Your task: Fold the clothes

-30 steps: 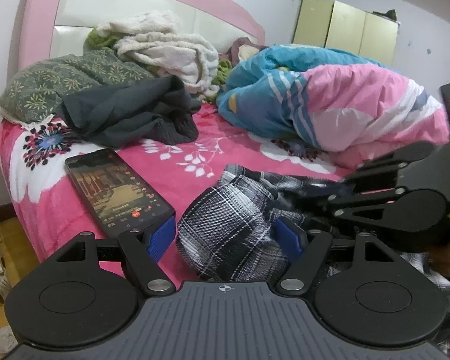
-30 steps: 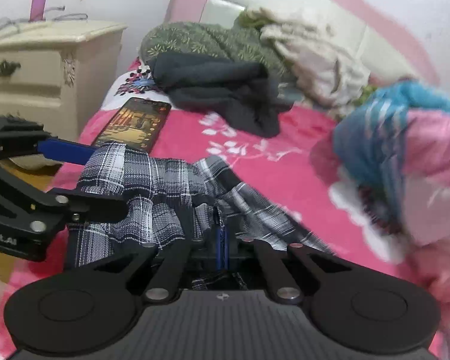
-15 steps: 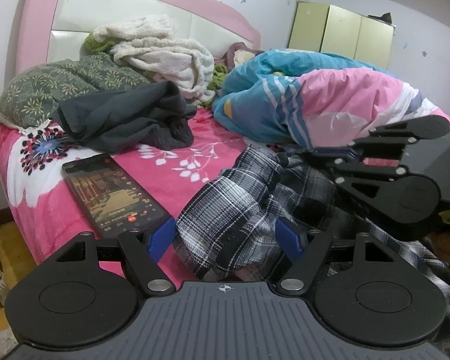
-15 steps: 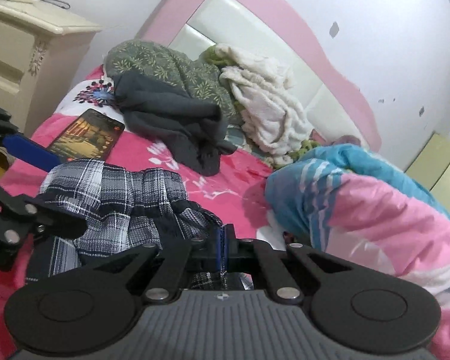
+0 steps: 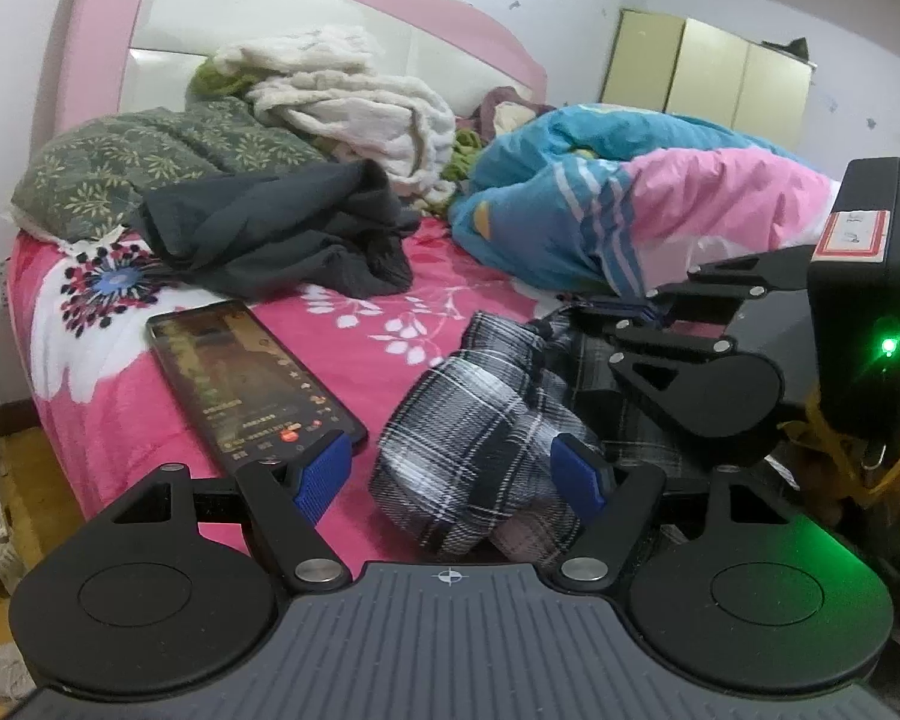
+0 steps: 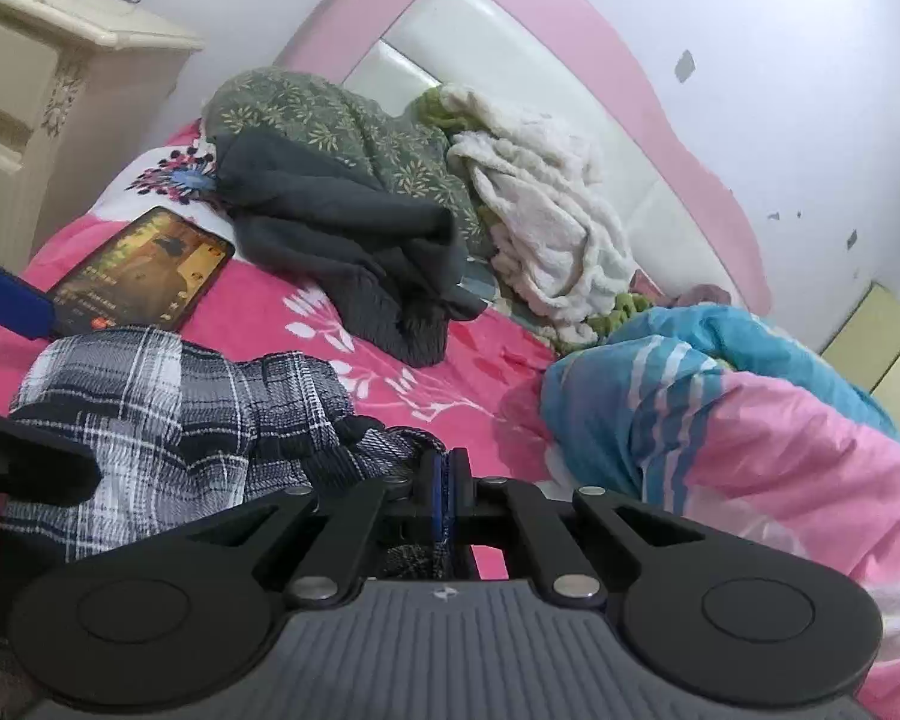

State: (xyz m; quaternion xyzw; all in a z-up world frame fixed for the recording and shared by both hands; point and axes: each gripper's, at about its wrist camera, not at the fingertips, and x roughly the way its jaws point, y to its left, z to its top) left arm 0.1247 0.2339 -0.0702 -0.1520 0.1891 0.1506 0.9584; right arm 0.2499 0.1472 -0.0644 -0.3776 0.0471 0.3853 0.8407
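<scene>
The plaid garment (image 5: 480, 420), black, white and grey checked cloth, lies bunched on the pink floral bedspread (image 5: 342, 324) near the front edge of the bed, just right of a phone (image 5: 252, 378) that rests face up with its screen lit.

The left gripper (image 5: 456, 477) stands with its jaws wide. A rolled part of the plaid garment lies between the two blue pads (image 5: 324, 474); the right pad appears to touch the cloth, while the left pad stands clear of it, close over the near end of the phone. No grip is evident on this side.

The right gripper (image 6: 444, 495) has its jaws fully closed, and a fold of the plaid garment is pinched between the blue pads, with cloth visible both ahead of and under the fingertips. In the left wrist view the same gripper (image 5: 618, 309) reaches in from the right, its tips at the far upper edge of the garment, which is lifted there into a ridge. A green light shows on the body of the right unit.

Other items on the bed: a dark grey garment (image 5: 282, 234) crumpled beyond the phone; a green patterned pillow (image 5: 138, 162) at the head; a cream fleece blanket (image 5: 354, 102) heaped against the pink and white headboard (image 5: 282, 6); a blue and pink quilt (image 5: 660, 210) bundled on the right. A cream nightstand (image 6: 48, 90) stands beside the bed in the right wrist view, and pale yellow cabinets (image 5: 708, 78) stand against the far wall.
</scene>
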